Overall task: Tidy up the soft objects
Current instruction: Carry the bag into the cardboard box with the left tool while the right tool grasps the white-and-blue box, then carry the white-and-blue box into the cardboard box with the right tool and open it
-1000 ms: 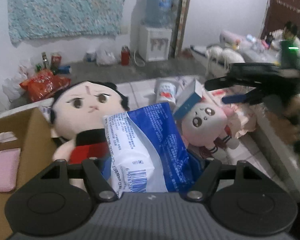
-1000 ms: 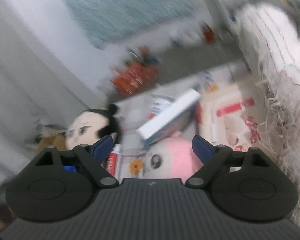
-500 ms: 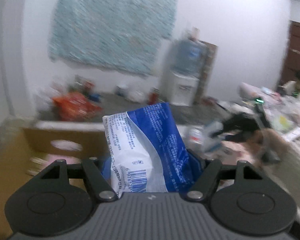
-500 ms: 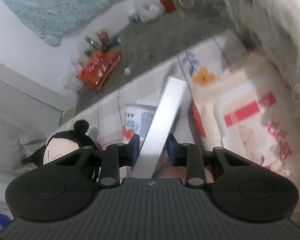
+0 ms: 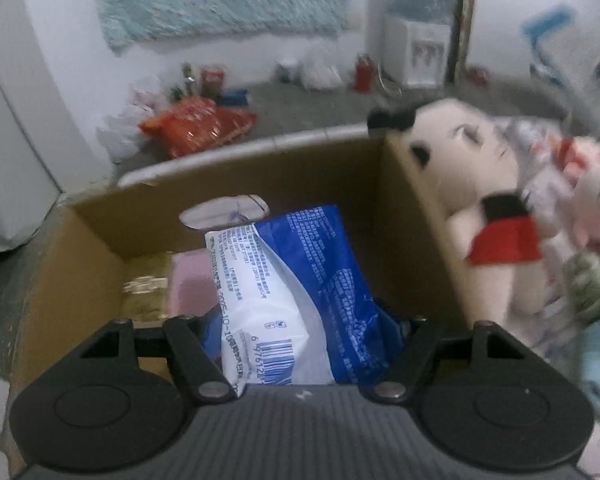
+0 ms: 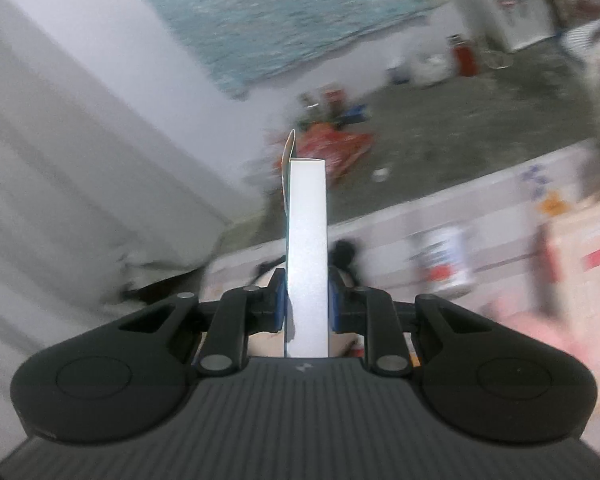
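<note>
Packet (image 5: pixel 296 292) one, plush doll (image 5: pixel 472 196) one, pink pad (image 5: pixel 192 288) one.

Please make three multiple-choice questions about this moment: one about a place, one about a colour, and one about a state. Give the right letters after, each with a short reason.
1. Where is the pink soft item?
A. Inside the cardboard box
B. On the floor by the orange bag
C. On the plush doll

2. What colours is the packet in the left tongs?
A. Red and yellow
B. Blue and white
C. Green and black

3. How do the right tongs stand?
A. Wide open and empty
B. Closing on a narrow white box
C. Shut on the plush doll

Answers:
1 A: the pink soft item lies on the bottom of the cardboard box.
2 B: the packet between the left tongs is blue and white.
3 B: the blue pads of the right tongs press both sides of the white box.
</note>
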`<state>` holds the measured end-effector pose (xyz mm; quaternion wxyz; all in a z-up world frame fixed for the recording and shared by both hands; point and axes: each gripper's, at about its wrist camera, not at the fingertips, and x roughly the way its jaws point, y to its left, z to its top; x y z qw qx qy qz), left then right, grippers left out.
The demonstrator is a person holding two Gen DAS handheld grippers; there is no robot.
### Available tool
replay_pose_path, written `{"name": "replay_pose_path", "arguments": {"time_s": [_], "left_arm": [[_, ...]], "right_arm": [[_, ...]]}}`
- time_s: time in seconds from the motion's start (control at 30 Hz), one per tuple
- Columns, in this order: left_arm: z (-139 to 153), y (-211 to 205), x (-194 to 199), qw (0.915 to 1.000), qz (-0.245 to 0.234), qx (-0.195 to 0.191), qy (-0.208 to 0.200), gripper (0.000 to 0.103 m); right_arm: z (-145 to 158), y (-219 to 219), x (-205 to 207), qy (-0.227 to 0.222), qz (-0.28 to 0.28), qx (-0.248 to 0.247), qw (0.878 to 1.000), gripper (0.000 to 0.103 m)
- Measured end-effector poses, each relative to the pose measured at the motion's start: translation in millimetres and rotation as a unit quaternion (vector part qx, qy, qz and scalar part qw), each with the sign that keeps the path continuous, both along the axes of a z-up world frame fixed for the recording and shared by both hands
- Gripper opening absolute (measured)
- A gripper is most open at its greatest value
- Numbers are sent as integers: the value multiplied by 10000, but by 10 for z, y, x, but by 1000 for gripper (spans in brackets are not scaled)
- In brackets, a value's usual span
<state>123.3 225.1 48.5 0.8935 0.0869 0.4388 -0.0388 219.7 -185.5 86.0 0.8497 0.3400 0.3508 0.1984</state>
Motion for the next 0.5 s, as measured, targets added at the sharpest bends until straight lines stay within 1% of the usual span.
{"name": "replay_pose_path", "arguments": {"time_s": [0.07, 0.1, 0.13, 0.2, 0.23, 0.27, 0.33, 0.4, 0.43, 0.47, 0.5], "left_arm": [[-176, 47, 154, 9999, 107, -31, 113, 73], [-216, 83, 221, 9998, 145, -89, 100, 74], [-256, 117, 282, 9998, 68, -158, 52, 75], [-351, 153, 358, 9988, -238, -384, 196, 74], [-387, 162, 382, 9978, -405, -483, 224, 77], [-401, 186, 384, 9974, -493, -501, 178, 84], [-394, 233, 370, 9965, -668, -469, 186, 91], [-355, 313, 283, 9964, -663, -535, 50, 91], [-322, 374, 230, 9949, -697, -728, 77, 91], [-286, 444, 179, 9920, -736, -1017, 148, 90], [-277, 513, 139, 9890, -714, -1286, 159, 85]], "right_arm": [[50, 171, -85, -63, 275, 207, 9994, 19], [71, 257, -123, -75, 392, 282, 9988, 19], [87, 356, -151, -82, 535, 336, 9980, 19], [116, 540, -193, -84, 805, 473, 9956, 19], [129, 635, -196, -68, 975, 516, 9939, 19], [141, 717, -208, -80, 1078, 582, 9924, 19], [162, 859, -215, -110, 1290, 645, 9895, 19], [193, 973, -206, -135, 1418, 678, 9875, 19], [212, 1041, -231, -145, 1495, 693, 9862, 19], [214, 1085, -230, -128, 1540, 728, 9853, 19], [215, 1125, -224, -110, 1606, 761, 9840, 19]]}}
